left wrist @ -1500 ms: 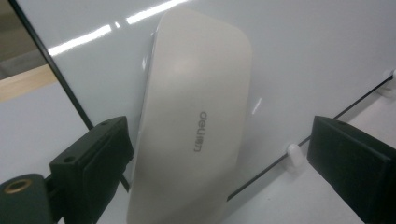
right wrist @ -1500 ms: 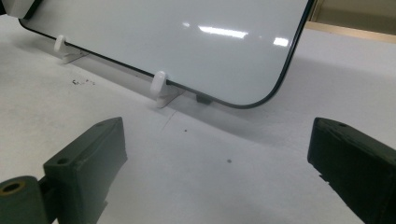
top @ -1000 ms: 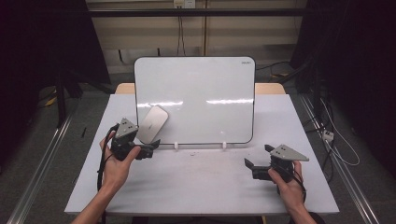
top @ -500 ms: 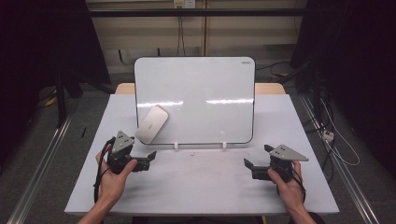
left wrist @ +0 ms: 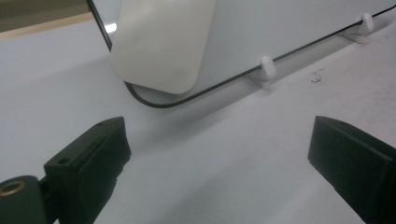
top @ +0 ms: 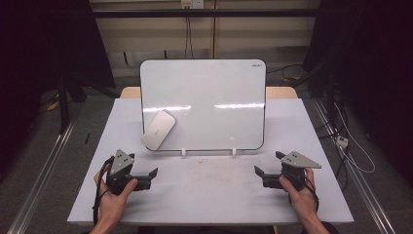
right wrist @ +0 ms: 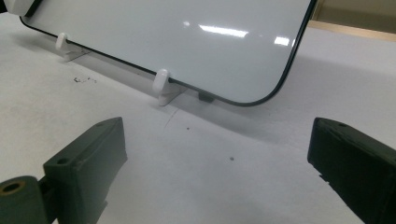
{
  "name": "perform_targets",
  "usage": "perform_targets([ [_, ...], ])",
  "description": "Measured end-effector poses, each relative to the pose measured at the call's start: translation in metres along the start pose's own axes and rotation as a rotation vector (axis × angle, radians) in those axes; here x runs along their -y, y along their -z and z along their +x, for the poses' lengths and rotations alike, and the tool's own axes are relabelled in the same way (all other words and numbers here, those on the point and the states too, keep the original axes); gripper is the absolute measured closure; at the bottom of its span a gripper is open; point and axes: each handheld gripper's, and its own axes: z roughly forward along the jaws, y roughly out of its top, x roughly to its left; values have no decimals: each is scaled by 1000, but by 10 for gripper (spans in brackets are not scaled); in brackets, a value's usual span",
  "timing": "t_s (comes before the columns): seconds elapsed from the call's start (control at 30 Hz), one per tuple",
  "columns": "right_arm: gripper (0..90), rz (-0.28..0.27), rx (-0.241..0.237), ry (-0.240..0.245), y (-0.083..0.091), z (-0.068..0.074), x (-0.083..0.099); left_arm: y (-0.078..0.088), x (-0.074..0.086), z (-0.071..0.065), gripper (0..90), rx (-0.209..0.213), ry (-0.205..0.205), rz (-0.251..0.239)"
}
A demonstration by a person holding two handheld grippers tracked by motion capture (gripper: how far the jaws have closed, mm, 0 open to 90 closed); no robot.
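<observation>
A lab: dark curtains [top: 44, 44], floor rails [top: 44, 165], loose cables [top: 353, 156].

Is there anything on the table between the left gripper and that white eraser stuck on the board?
No. In the left gripper view, bare table runs from the open left gripper up to the eraser on the whiteboard.

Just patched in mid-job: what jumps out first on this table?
The whiteboard stands propped on two white clips at the table's middle. A pale eraser clings to its lower left corner. Nearer the person, the left gripper and right gripper rest low at either side, jaws wide apart and holding nothing.
</observation>
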Motion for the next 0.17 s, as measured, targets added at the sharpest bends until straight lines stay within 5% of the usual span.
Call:
perform_targets([
  [0.17,46,3,-1,-5,0,0,0,2,0,2,50,-15,11,-5],
])
